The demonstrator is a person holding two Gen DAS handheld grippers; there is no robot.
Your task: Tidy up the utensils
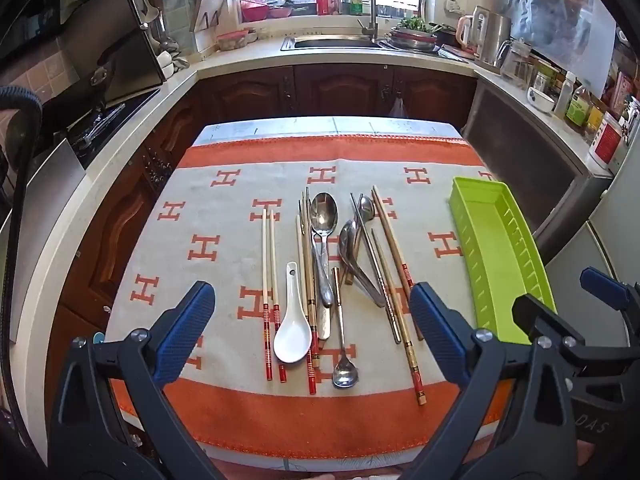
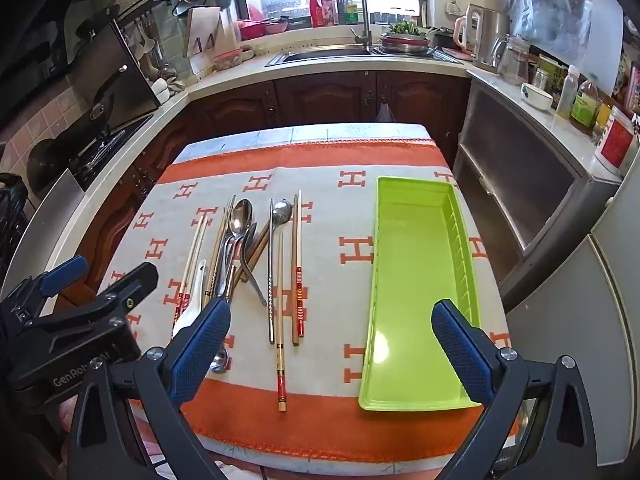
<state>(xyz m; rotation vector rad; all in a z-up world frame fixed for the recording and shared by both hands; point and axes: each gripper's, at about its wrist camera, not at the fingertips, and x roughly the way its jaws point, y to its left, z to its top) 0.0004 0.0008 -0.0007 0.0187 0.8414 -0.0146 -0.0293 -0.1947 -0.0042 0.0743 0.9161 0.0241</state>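
Utensils lie in a loose heap on my orange-and-grey cloth (image 1: pixel 208 216), all of them left of the green tray (image 2: pixel 416 280), which sits empty near the cloth's right edge with its slotted wall on the far side from the heap. Nearest the tray from the heap are the wooden chopsticks (image 2: pixel 297 264) with red bands, then a steel chopstick (image 2: pixel 271 280) and a longer one with a red end (image 2: pixel 281 344). Further from the tray come the steel spoons (image 1: pixel 323 216), crossed over more chopsticks, then the white spoon (image 1: pixel 293 332), bowl toward me, and a small steel spoon (image 1: pixel 345 372) beside it. Farthest from the tray lies a pale pair with red tips (image 1: pixel 269 292). My left tongs (image 1: pixel 312 332) hang above the near end of the heap, spread as wide as they go, with nothing between the blue pads (image 1: pixel 188 328). My right tongs (image 2: pixel 332 344) hover over the tray's near left corner, likewise spread fully and gripping nothing; one pad (image 2: pixel 460 348) sits over the tray's near end. Neither pair touches the cloth or any utensil. Each pair shows in the other's camera, side by side.
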